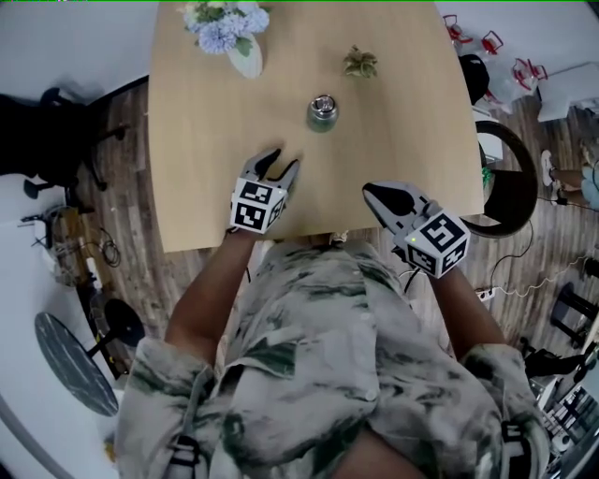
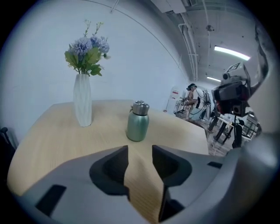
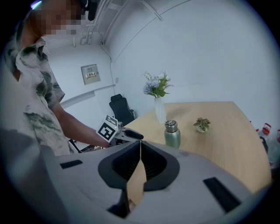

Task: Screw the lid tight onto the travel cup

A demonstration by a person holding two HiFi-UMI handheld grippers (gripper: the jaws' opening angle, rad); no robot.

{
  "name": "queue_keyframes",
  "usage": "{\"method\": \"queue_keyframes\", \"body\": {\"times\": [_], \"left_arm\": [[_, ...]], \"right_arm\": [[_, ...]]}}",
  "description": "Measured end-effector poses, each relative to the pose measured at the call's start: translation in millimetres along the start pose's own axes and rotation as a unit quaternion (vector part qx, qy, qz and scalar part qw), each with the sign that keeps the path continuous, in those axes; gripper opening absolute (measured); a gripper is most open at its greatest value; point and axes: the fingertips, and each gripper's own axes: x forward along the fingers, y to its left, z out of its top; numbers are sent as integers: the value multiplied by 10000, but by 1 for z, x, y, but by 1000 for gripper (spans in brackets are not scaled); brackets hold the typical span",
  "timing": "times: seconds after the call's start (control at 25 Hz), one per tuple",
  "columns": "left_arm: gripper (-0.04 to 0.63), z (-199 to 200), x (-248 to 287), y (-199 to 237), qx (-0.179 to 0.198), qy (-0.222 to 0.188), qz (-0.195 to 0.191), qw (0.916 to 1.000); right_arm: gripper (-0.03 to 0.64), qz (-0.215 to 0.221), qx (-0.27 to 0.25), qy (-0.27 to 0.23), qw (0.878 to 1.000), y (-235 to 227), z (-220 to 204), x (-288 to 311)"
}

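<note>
1. Left gripper (image 2: 140,151): jaws apart at a moderate gap. Nothing between the pads, just bare tabletop showing through.
2. Right gripper (image 3: 140,143): jaws together, tips meeting, clamped on nothing.
3. Head view: both hovering over the near edge of the wooden table (image 1: 187,178). Left at 9 o'clock of right, well apart. Neither touching anything on the table.
4. Left marker cube (image 1: 257,206) and right marker cube (image 1: 440,241) sitting at 6 o'clock of their own jaws, toward the person.
5. Travel cup (image 1: 323,114): green, upright, around the table's middle. At 1 o'clock of the left gripper, 11 o'clock of the right gripper, clear of both.
6. Lid (image 2: 140,106): silver, seated on top of the cup. Cannot tell how tightly.
7. Left gripper view: cup at 12 o'clock of the jaw gap, so pointed almost straight at it.
8. White vase (image 1: 248,58) with pale blue flowers (image 1: 223,26): 11 o'clock of the cup, apart from it, near the far edge.
9. Small potted plant (image 1: 360,63): 1 o'clock of the cup, apart from it.
10. Right gripper view: black office chair (image 3: 120,109) past the table at 10 o'clock of the cup.
11. Patterned shirt (image 1: 318,355) filling the head view at 6 o'clock.
12. Wood-plank floor (image 1: 122,140) at 9 o'clock of the table.
</note>
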Motion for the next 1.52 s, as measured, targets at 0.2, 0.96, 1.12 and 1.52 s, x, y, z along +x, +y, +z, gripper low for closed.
{"method": "queue_keyframes", "body": {"times": [0.2, 0.96, 1.12, 1.52], "left_arm": [[106, 1, -45, -17, 95, -103, -291, 9995], [23, -15, -224, -46, -28, 74, -1865, 9824], [23, -25, -246, -55, 158, 160, -2031, 9789], [23, -39, -276, -68, 292, 183, -2156, 9759]], "right_arm": [[28, -120, -1, -34, 9999, 25, -3, 10], [25, -924, 334, -244, 9949, 141, -29, 26], [23, -1049, 405, -369, 9930, 169, -32, 28], [21, -1141, 464, -478, 9912, 220, -43, 24]]}}
